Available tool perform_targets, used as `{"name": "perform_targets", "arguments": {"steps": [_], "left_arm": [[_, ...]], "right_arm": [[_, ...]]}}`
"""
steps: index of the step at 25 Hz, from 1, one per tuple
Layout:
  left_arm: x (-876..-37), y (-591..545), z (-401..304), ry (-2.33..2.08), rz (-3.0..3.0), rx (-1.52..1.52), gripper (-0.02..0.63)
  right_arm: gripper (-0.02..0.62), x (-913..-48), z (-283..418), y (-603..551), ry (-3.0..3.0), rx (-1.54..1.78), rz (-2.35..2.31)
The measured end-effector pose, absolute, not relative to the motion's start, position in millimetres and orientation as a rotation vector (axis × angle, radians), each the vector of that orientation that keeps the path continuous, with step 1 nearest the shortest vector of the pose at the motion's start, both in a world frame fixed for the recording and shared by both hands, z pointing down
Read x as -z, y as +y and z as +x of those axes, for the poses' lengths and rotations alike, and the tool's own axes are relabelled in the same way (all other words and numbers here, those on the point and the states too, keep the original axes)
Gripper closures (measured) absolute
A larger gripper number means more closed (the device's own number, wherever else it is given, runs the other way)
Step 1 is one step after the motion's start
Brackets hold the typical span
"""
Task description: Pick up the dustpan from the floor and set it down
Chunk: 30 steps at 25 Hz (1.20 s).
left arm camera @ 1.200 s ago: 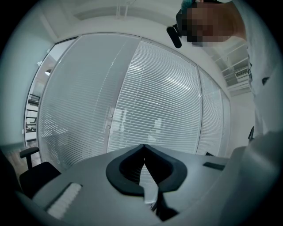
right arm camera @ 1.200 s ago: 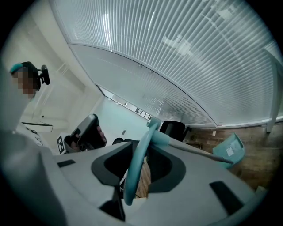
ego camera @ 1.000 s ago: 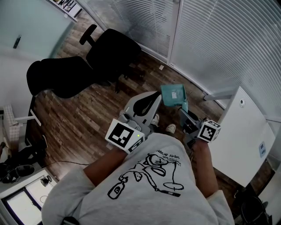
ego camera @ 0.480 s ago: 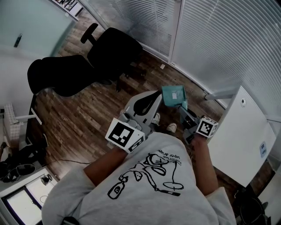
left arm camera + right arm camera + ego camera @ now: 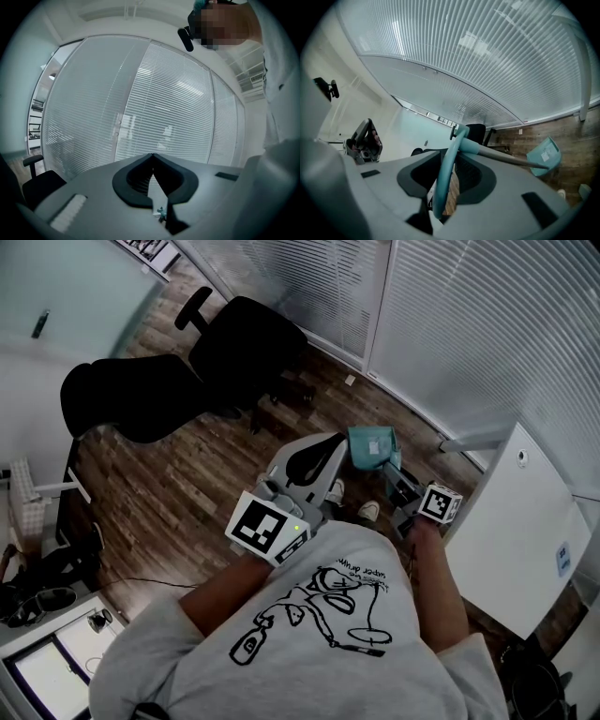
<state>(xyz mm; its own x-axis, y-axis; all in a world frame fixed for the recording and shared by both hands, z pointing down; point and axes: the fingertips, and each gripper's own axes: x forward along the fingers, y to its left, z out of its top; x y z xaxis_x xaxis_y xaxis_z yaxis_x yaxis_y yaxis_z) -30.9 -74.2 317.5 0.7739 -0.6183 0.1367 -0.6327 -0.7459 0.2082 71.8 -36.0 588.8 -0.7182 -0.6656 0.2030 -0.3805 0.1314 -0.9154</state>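
Fingers [image 5: 483,180] of right gripper [image 5: 449,164] pinch dustpan [image 5: 544,157] handle [image 5: 444,180] — unseen overhead | left gripper [image 5: 152,159] closed

You stand on a dark wood-plank floor [image 5: 178,493], black office chairs [image 5: 244,343] left, slatted blinds [image 5: 469,324] ahead, seemingly a white cabinet [image 5: 511,531] right.

1. head view: the teal plastic dustpan [image 5: 373,444] only half shows, its near end tucked behind the right gripper [image 5: 394,479].
2. its white label [image 5: 372,440] is way too small to read.
3. right gripper view: the handle [image 5: 445,173] drops out of sight low between the jaws.
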Motion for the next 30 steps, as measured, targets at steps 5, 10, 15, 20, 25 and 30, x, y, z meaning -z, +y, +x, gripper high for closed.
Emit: {"name": "perform_targets", "arguments": {"steps": [5, 10, 15, 20, 25, 30], "left_arm": [[-318, -73, -35, -0.985, 2.722, -0.090, 0.604], [-319, -72, -39, -0.987, 2.720, -0.092, 0.604], [-320, -75, -42, -0.991, 2.715, -0.099, 0.604], [-320, -72, -44, -0.999, 2.710, -0.109, 0.604], [-324, -67, -44, -1.000, 2.704, -0.126, 0.604], [-327, -65, -45, -1.006, 2.702, -0.154, 0.604]], "right_arm": [[0.506, -608, 74, -37, 2.150, 1.642, -1.062], [0.506, -628, 73, -38, 2.158, 1.667, -1.084], [0.506, -645, 77, -46, 2.147, 1.684, -1.115], [0.506, -659, 79, -45, 2.152, 1.710, -1.132], [0.508, -674, 77, -44, 2.161, 1.740, -1.131], [0.508, -688, 75, -47, 2.170, 1.748, -1.129]]}}
